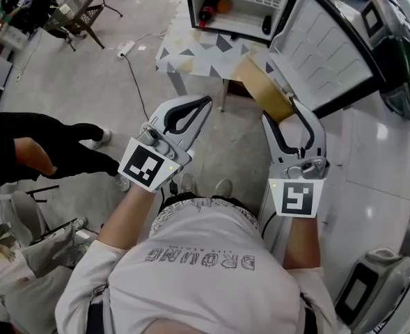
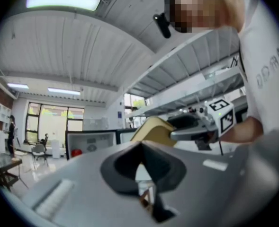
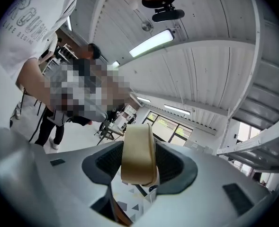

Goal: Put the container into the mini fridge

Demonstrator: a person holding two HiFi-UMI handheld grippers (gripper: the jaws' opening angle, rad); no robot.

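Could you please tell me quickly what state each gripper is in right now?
Left gripper: closed, nothing between its jaws.
Right gripper: closed on the tan container.

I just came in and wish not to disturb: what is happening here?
A person holds a gripper in each hand. The right gripper is clamped on a tan container, held toward the mini fridge, whose door stands open. The left gripper is shut and empty. The container is not yet inside.
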